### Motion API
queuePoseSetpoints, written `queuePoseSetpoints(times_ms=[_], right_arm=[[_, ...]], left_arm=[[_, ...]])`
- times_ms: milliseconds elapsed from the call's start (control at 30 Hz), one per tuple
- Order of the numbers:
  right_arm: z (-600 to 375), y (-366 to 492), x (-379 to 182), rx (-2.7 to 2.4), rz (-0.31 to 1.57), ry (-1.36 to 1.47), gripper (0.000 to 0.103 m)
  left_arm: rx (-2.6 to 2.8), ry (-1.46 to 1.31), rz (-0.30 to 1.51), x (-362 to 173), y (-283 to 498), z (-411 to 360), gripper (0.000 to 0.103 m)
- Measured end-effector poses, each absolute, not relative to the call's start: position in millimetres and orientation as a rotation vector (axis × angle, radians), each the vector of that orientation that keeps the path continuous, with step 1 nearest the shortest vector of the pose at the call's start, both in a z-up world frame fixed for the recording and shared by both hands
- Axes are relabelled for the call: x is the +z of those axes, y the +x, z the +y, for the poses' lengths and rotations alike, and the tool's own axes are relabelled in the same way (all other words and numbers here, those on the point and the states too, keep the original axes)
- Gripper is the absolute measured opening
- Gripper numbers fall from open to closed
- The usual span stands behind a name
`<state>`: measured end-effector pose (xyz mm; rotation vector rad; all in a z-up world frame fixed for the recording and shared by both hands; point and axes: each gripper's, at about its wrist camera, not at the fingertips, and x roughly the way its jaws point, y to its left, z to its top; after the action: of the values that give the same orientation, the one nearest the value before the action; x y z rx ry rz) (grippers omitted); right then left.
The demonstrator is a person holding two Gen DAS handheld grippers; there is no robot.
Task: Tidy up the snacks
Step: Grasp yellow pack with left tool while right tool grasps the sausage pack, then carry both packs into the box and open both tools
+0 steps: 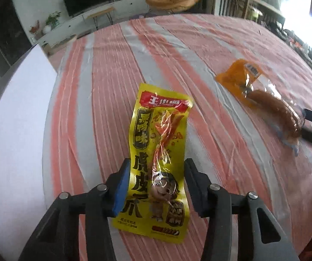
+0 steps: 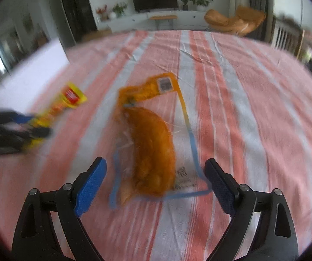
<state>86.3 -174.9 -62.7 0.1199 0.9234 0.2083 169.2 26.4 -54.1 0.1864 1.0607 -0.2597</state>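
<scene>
- Two snack packets lie on the striped cloth (image 1: 117,69) of the worktop: one yellow chicken-feet packet (image 1: 158,158), one clear orange-topped packet with a browned meat piece (image 2: 153,150).
- Left gripper (image 1: 157,187): jaws closed against the yellow packet's long edges.
- Right gripper (image 2: 156,184): jaws wide open, flanking the meat packet, not touching.
- A white board (image 1: 14,113) stands at the left edge.
- Both packets run lengthwise away from their grippers.

Yellow snack packet (image 1: 158,163) with large black characters 虎皮 down its front, white brand lettering on red banner unreadable, code label on orange chicken pouch (image 2: 153,139) blurred
</scene>
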Motion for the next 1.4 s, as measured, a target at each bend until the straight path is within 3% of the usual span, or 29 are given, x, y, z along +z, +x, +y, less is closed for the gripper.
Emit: queuePoseSetpoints(times_ms=[133, 400, 500, 533, 567, 733, 1133, 1267, 1400], right_arm=[[-201, 81, -27, 0.169, 0.895, 0.199, 0.094], [-127, 158, -62, 0.279, 1.250, -0.150, 0.094], [-115, 161, -64, 0.261, 1.272, -0.185, 0.080], [-114, 161, -63, 0.255, 1.283, -0.184, 0.062], [-112, 158, -59, 0.255, 1.275, -0.185, 0.056], [-111, 143, -53, 0.255, 1.275, -0.164, 0.056], [-148, 132, -19, 0.344, 1.209, 0.268, 0.056], [-146, 130, -6, 0.406, 1.186, 0.365, 0.056], [-107, 127, 28, 0.497, 1.135, 0.367, 0.056]], left_arm=[[-0.270, 0.074, 1.042, -50, 155, 39, 0.040], [-0.235, -0.056, 1.006, -50, 127, 63, 0.039], [-0.214, -0.062, 0.991, -49, 117, 70, 0.039], [-0.207, -0.055, 0.984, -48, 115, 71, 0.039], [-0.201, -0.049, 0.981, -47, 114, 71, 0.039], [-0.178, -0.029, 0.960, -40, 112, 71, 0.039], [-0.228, -0.091, 0.907, -16, 101, 70, 0.039], [-0.334, -0.320, 0.830, 21, 88, 105, 0.039], [-0.311, -0.376, 0.732, 65, 73, 154, 0.039]])
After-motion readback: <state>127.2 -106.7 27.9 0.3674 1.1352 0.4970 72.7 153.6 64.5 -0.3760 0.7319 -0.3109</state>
